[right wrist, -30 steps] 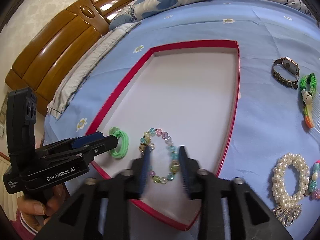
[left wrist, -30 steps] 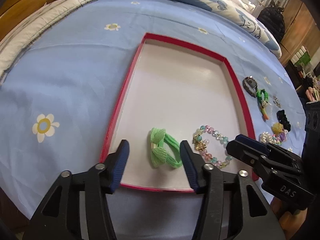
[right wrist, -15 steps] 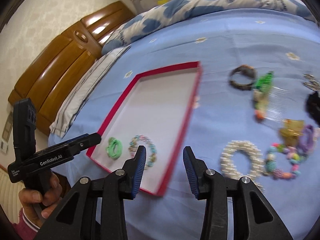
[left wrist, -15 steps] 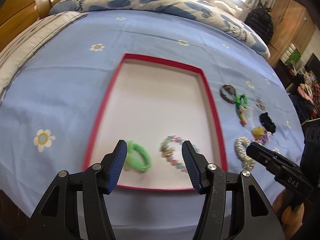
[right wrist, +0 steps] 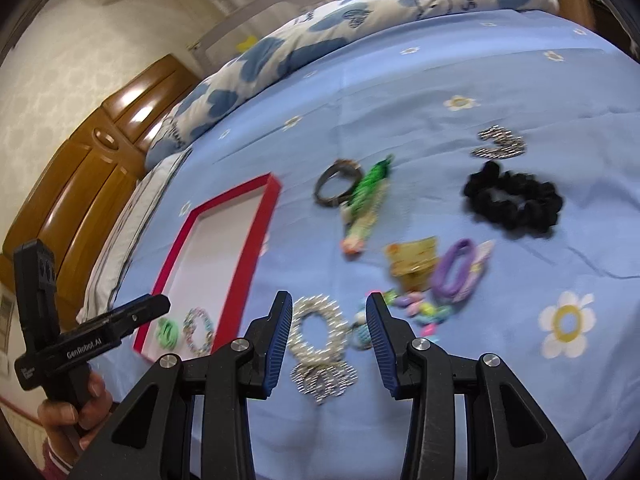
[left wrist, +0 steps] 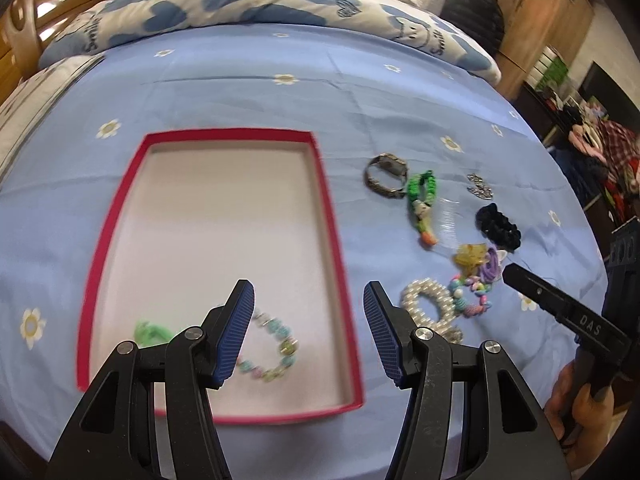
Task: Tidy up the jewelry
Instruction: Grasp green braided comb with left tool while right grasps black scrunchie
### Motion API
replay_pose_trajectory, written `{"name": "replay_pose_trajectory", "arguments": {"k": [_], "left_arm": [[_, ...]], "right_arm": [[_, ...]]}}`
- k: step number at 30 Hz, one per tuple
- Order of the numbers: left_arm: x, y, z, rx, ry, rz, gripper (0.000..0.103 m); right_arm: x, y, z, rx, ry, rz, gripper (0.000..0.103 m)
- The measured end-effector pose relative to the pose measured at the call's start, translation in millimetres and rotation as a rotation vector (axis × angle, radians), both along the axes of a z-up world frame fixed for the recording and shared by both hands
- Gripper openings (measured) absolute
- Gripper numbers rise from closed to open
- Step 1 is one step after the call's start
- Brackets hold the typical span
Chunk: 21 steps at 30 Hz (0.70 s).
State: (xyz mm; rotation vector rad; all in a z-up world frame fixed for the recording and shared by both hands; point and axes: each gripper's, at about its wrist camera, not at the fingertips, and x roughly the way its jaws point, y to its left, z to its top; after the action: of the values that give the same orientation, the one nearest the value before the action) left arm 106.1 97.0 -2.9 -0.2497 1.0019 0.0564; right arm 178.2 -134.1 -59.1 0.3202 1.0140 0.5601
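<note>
A: Left wrist view, stock count. In the red tray (left wrist: 338,272): green hair tie (left wrist: 150,331), pastel bead bracelet (left wrist: 272,350). Two of the lot filed.

B: Outstanding, loose on the bedsheet (right wrist: 500,80): pearl bracelet (right wrist: 318,330), watch (right wrist: 334,184), green woven charm (right wrist: 366,204), black scrunchie (right wrist: 514,200), purple tie (right wrist: 456,268), a few smaller pieces.

A: Left gripper (left wrist: 308,330): jaws parted, empty, angled down over the tray's near right corner.

B: Right gripper (right wrist: 326,344): jaws parted, empty, angled down above the pearl bracelet, likely next.
</note>
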Motion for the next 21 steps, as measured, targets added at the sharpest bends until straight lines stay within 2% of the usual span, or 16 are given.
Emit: {"name": "replay_pose_trajectory", "arguments": {"k": [11, 16, 21], "left_arm": [[53.8, -48.1, 1.6, -0.007, -0.008, -0.116, 0.056], [87.5, -71.5, -10.0, -0.031, 0.006, -0.174, 0.056], [124.2, -92.8, -29.9, -0.036, 0.049, -0.215, 0.056]], "right_arm": [[40.8, -65.4, -4.0, -0.060, -0.022, -0.164, 0.041], [60.6, -88.6, -18.0, -0.100, 0.007, -0.213, 0.042], [77.8, -97.0, -31.1, -0.121, 0.033, -0.215, 0.043]]}}
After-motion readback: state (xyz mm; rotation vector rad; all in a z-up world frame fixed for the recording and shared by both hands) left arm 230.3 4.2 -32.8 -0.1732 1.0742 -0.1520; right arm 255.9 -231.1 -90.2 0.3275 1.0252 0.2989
